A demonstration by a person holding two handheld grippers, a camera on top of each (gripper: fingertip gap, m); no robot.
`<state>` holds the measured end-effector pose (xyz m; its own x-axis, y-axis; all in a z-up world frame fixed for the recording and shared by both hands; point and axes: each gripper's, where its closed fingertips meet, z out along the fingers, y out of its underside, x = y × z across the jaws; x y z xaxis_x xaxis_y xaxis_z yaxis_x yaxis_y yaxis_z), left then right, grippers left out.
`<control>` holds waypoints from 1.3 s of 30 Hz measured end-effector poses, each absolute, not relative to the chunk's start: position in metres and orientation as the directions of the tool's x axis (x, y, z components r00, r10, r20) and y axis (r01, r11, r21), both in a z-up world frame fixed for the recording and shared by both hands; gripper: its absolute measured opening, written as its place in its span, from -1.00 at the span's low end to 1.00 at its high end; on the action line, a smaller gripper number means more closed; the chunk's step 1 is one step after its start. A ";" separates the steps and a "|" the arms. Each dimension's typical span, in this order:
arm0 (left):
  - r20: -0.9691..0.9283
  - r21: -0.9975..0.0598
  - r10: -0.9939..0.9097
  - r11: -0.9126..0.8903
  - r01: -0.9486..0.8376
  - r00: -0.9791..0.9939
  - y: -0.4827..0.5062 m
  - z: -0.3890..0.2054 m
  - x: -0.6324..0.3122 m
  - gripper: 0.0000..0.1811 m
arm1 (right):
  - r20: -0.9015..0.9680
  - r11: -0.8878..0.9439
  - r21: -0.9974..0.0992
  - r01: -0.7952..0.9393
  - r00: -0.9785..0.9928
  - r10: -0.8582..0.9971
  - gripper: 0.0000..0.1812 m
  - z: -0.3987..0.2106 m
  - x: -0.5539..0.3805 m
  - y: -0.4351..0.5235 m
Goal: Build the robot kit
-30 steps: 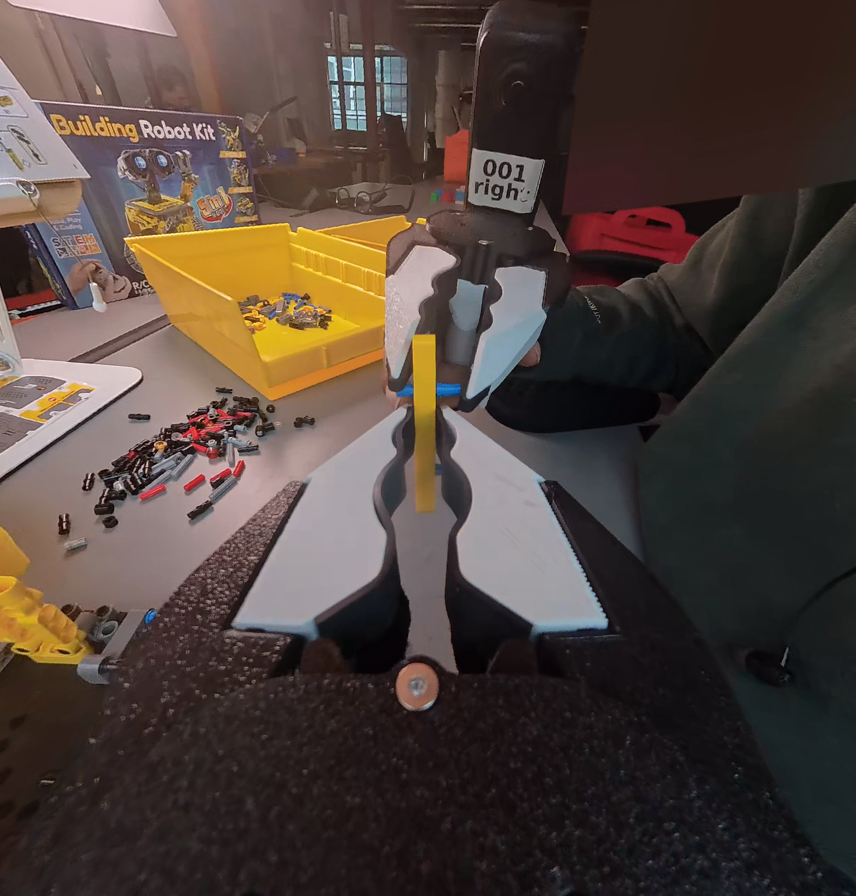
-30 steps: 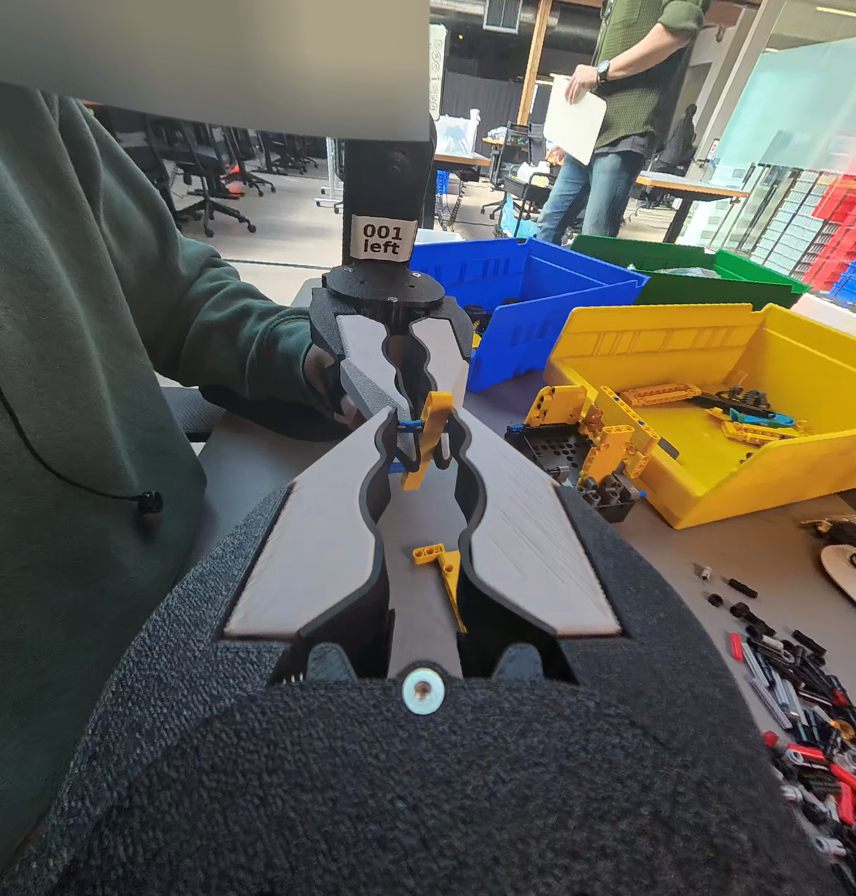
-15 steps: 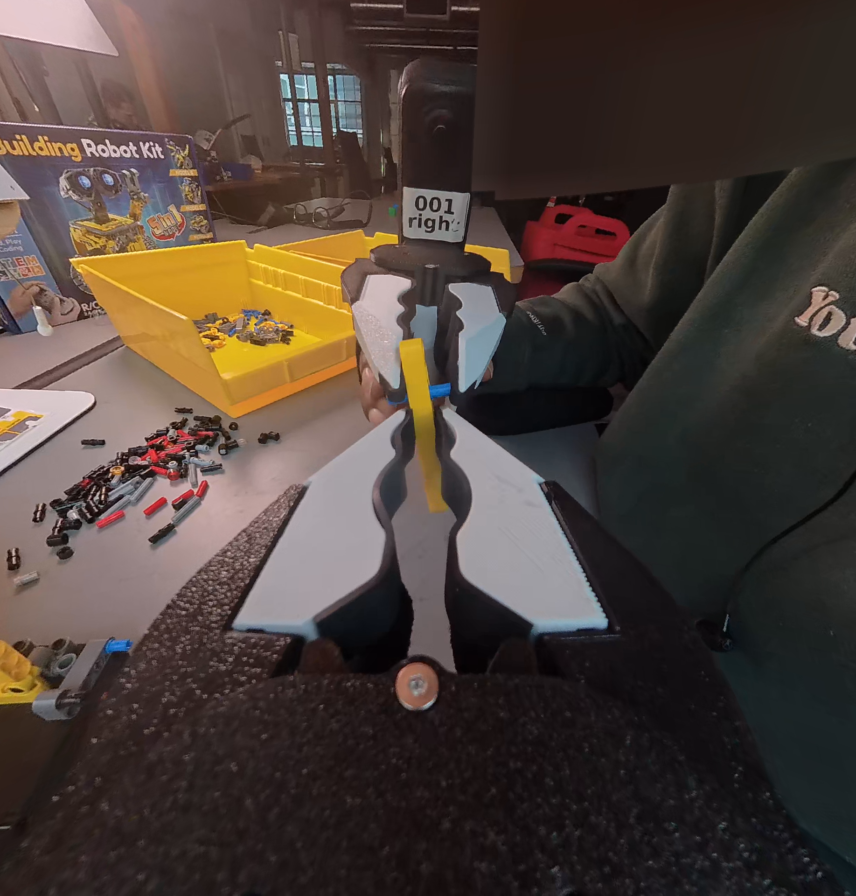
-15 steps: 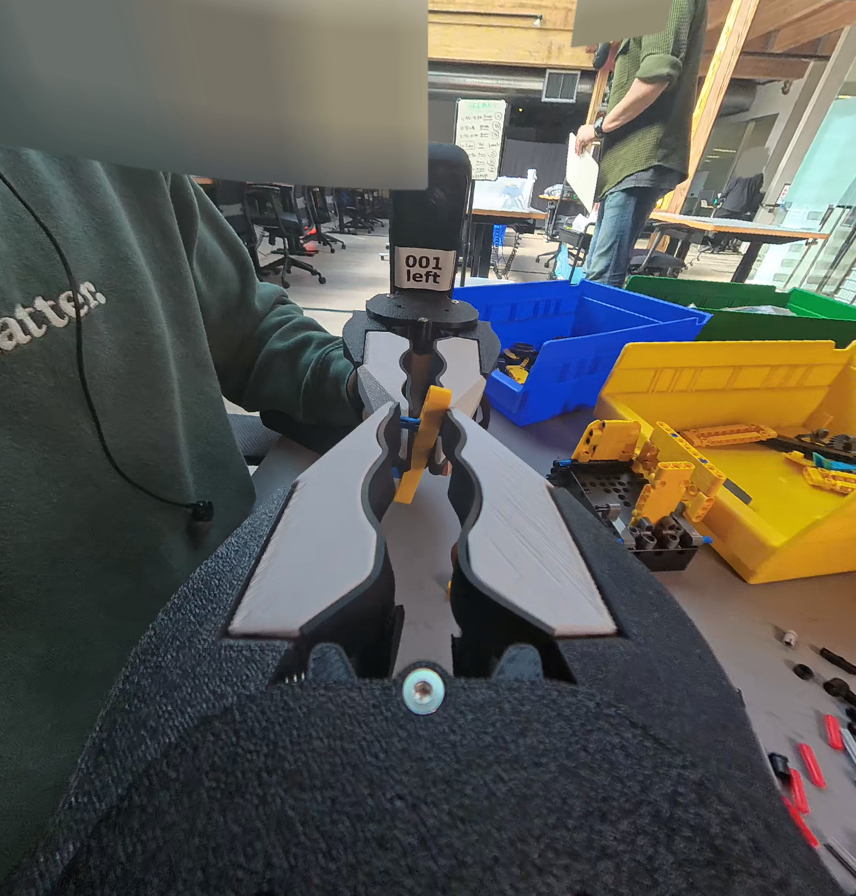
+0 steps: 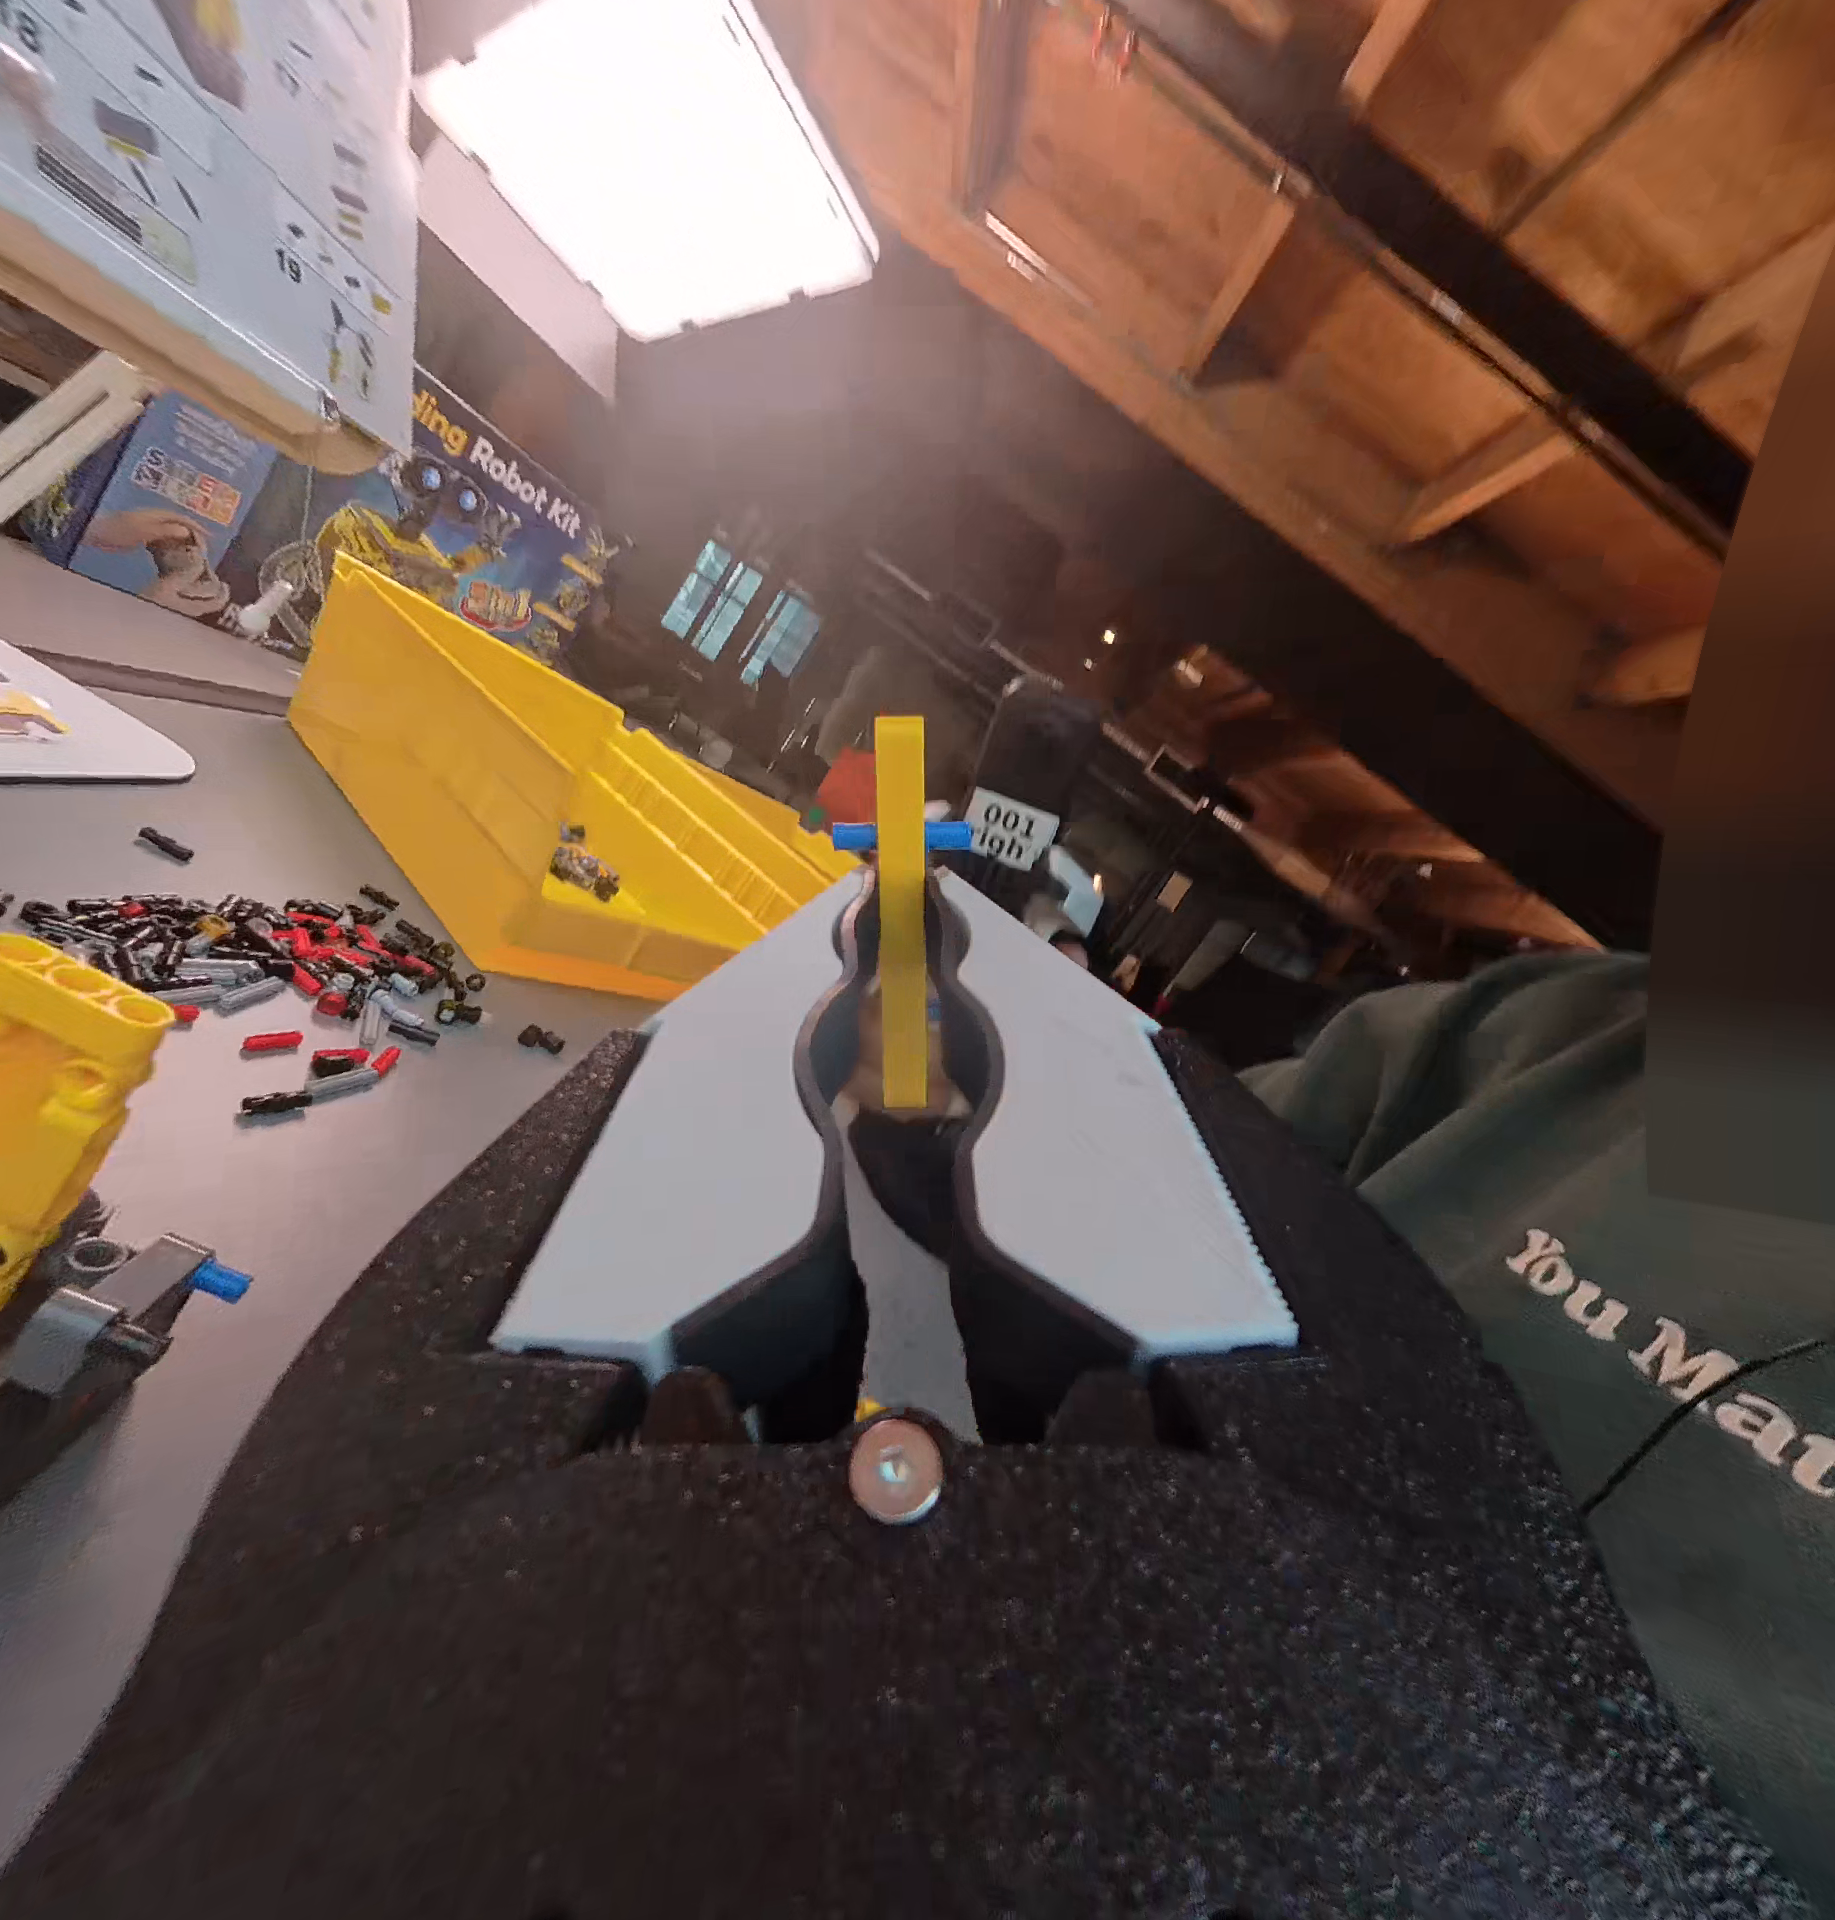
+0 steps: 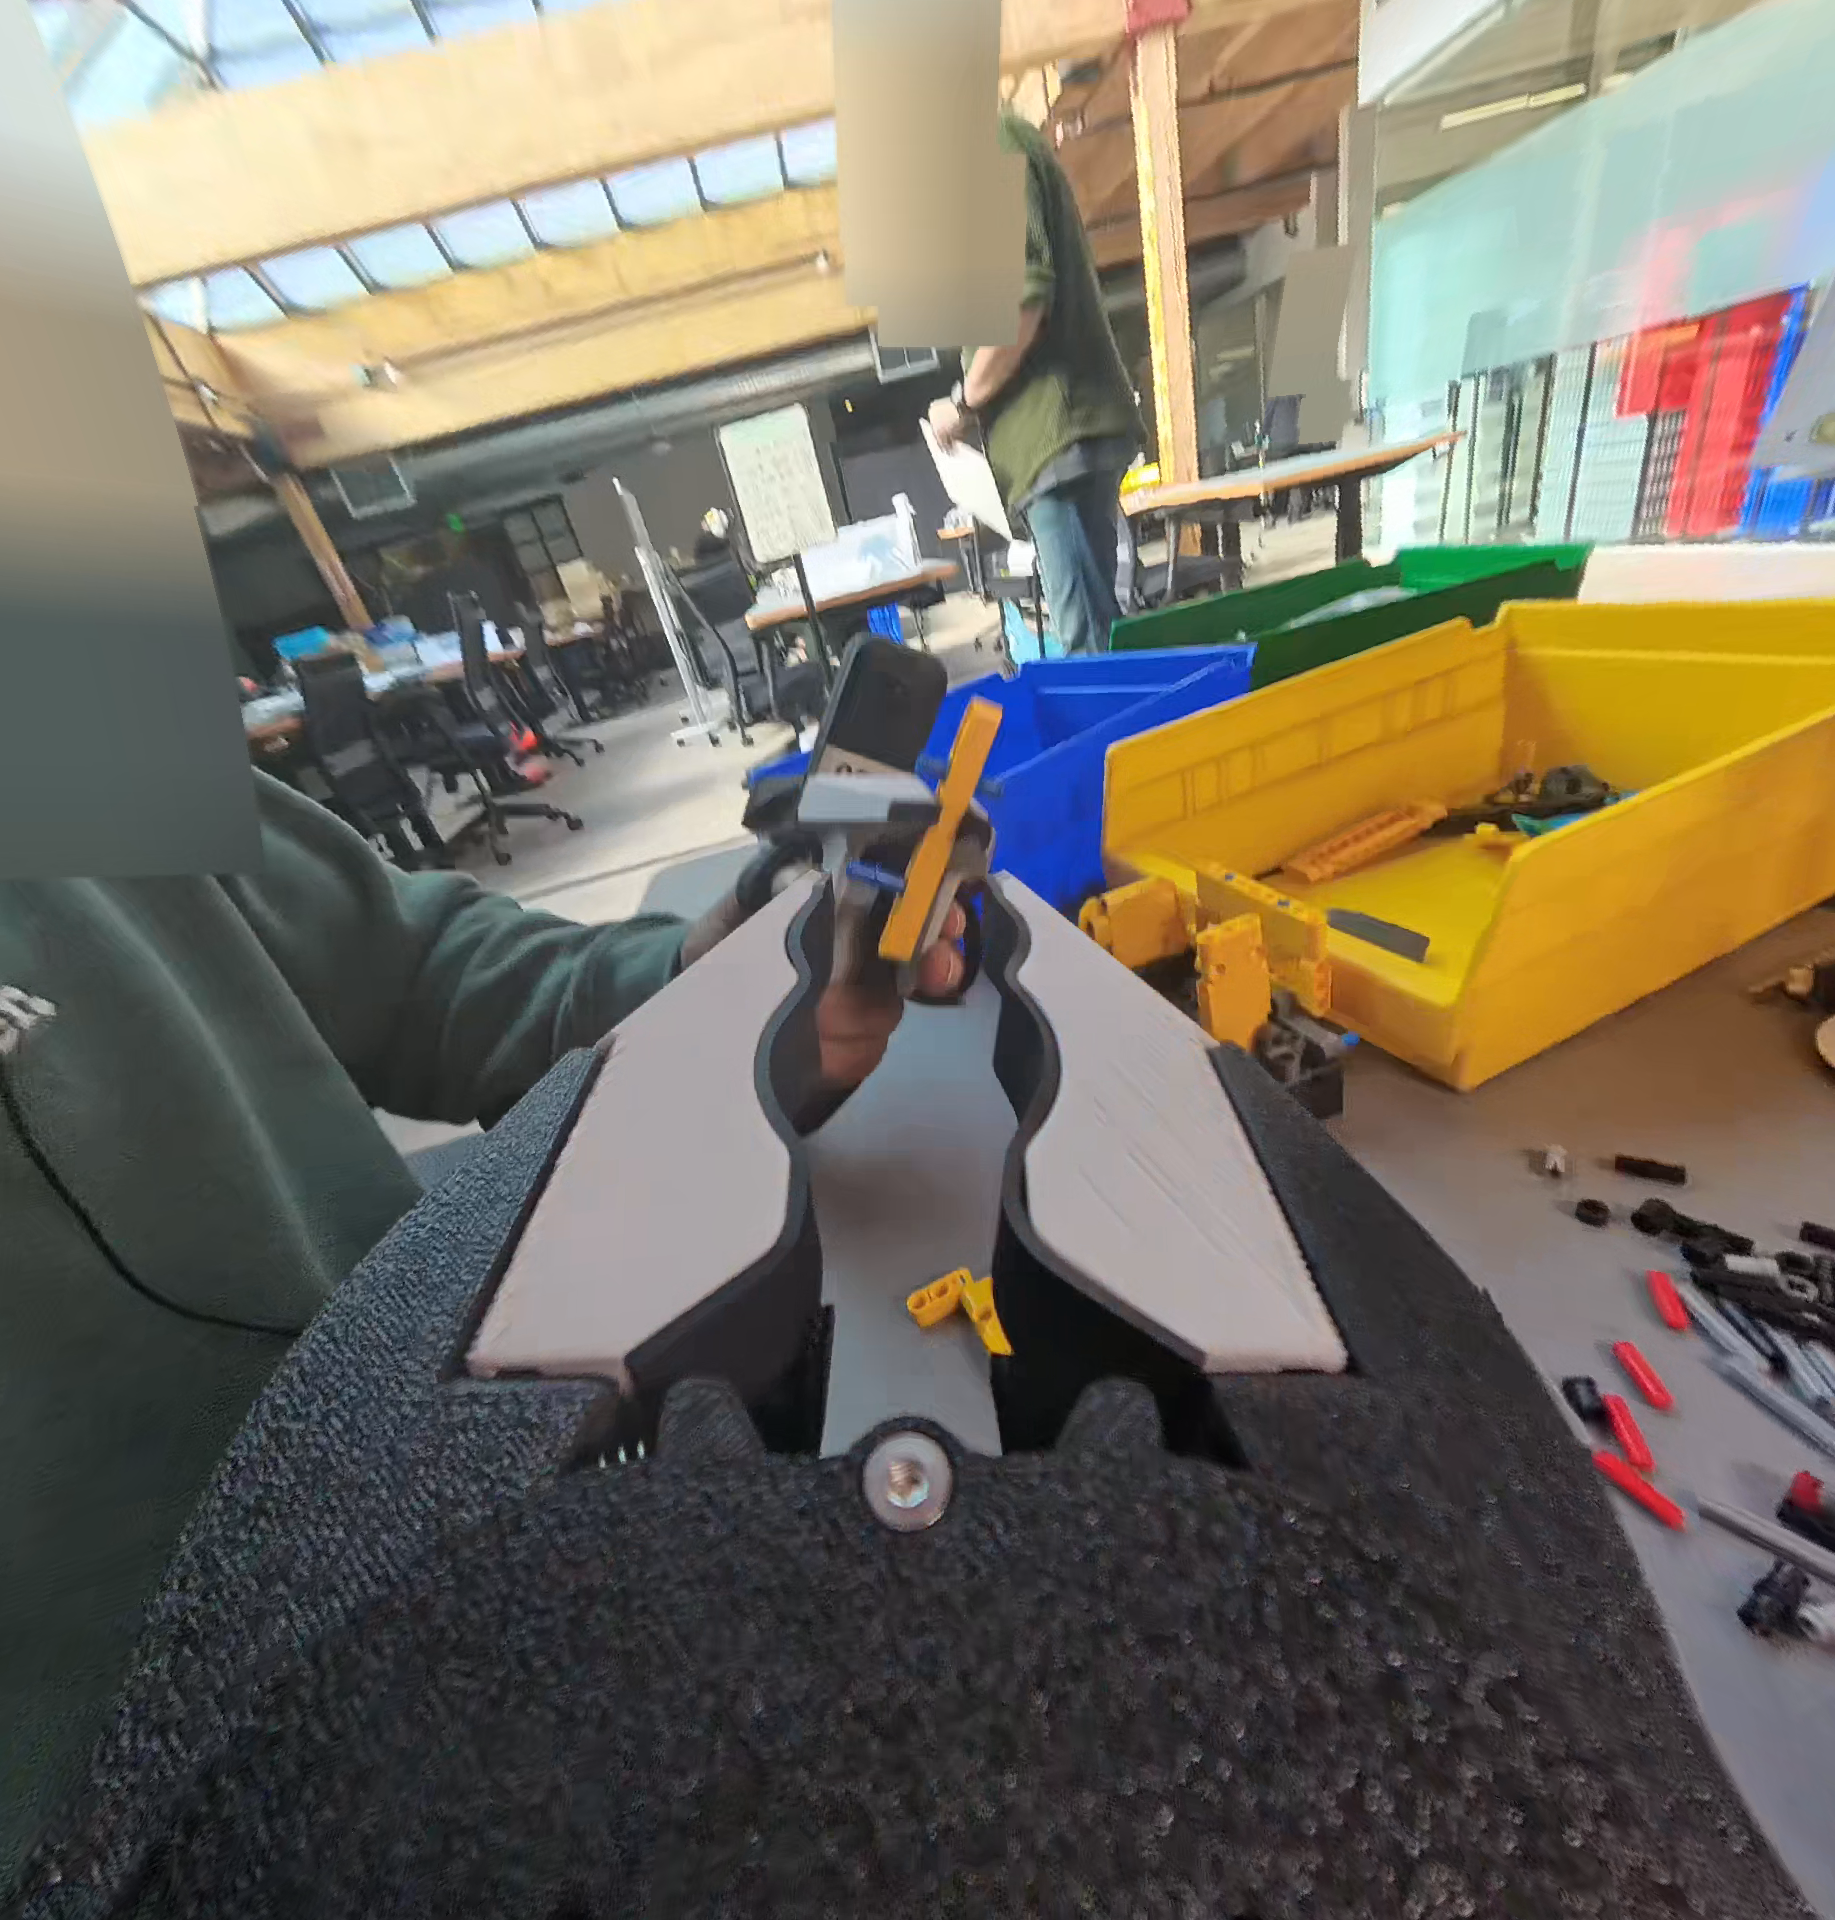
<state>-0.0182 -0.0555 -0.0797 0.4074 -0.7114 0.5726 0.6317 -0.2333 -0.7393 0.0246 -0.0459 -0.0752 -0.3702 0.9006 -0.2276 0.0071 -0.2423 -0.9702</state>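
Note:
My left gripper [image 5: 900, 883] is shut on a flat yellow beam [image 5: 900, 935] that stands upright between its fingers. A blue pin [image 5: 949, 834] crosses the beam near its top. In the right wrist view the same beam [image 6: 934, 831] is tilted and held off the table by the left gripper's fingers [image 6: 851, 805] and a hand. Two blue pins show in it there, the lower one [image 6: 871, 873] on its left side. My right gripper [image 6: 908, 894] is open and empty, just short of the beam. A small yellow piece [image 6: 954, 1304] lies on the table below it.
A yellow bin [image 5: 456, 748], a scatter of black, red and grey pins [image 5: 269, 956], a yellow assembly [image 5: 40, 1070] and a kit box are at the left. The right wrist view shows a yellow bin [image 6: 1308, 790], a blue bin [image 6: 1079, 748], a part-built model [image 6: 1245, 956], pins [image 6: 1744, 1309] and a standing person [image 6: 1058, 436]. Left tips to right tips: about 5 centimetres. The small yellow piece [image 6: 954, 1304] is about 15 centimetres from both grippers' fingertips.
My right gripper has opened and drawn back from the beam. My left gripper has tilted upward with the beam still in it, and both views now look higher.

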 end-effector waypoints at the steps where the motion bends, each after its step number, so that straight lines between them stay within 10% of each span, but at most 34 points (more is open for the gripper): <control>1: 0.582 -0.711 -0.715 -0.217 0.669 0.387 -0.055 -0.076 -0.023 -0.93 | -0.215 -0.212 -0.976 0.050 -0.367 0.905 -0.69 -0.085 0.020 -0.054; 19: 0.332 -0.837 -0.788 0.007 0.548 0.518 -0.069 -0.059 0.010 -0.94 | -0.410 -0.389 -0.911 0.137 -0.381 0.828 -0.73 -0.087 0.002 -0.088; 26: 0.153 -0.965 -0.804 0.006 0.264 0.575 -0.077 -0.078 0.019 -0.87 | -0.046 0.051 -0.973 0.223 -0.407 0.912 -0.73 -0.103 0.023 -0.076; 39: -0.120 -0.929 -0.740 -0.151 -0.337 0.662 -0.067 -0.157 0.031 -0.70 | 0.408 0.592 -0.679 0.434 -0.447 0.796 -0.73 -0.186 0.038 -0.055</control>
